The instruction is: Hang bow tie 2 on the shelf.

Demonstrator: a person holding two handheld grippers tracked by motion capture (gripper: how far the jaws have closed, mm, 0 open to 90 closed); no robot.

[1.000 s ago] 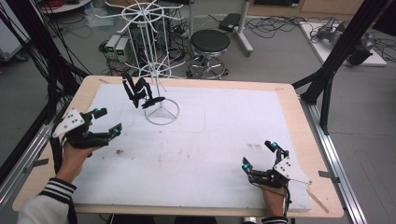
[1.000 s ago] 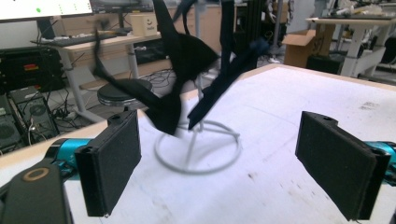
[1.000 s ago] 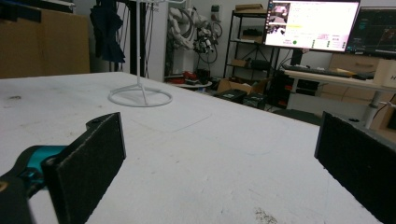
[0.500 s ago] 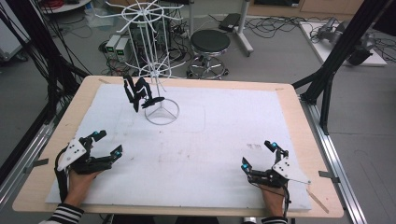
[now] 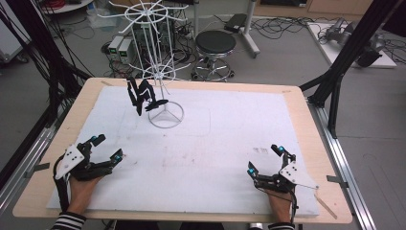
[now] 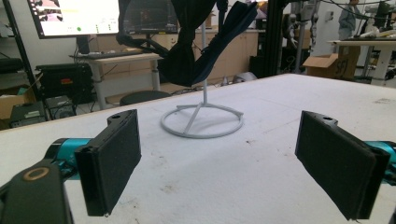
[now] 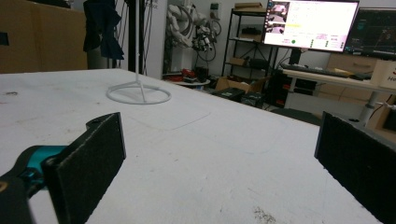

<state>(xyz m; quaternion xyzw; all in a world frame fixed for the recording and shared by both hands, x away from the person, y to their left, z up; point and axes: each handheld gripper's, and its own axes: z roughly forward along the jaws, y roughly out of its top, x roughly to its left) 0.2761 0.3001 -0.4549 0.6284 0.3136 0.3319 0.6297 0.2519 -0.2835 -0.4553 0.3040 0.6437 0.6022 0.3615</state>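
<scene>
My left hand-held gripper [image 5: 106, 148] sits low over the near left part of the bench [image 5: 297, 103], its jaws spread wide with nothing between them. My right hand-held gripper [image 5: 266, 159] rests at the near right, jaws likewise wide apart and empty. Both point away from me toward the far side. Toward the far left of the white mat [image 5: 230, 143] stands a white wire rack [image 5: 165, 115]: a round ring base flat on the mat, a thin pole rising straight up, spoked wire wheels higher on it. A dark blue cloth [image 5: 141, 94] hangs from a lower arm on the rack's left side, its long axis running downward, clear of the mat. In the left gripper view the cloth [image 6: 196, 51] droops above the ring base [image 6: 201, 122], straight ahead of my jaws
</scene>
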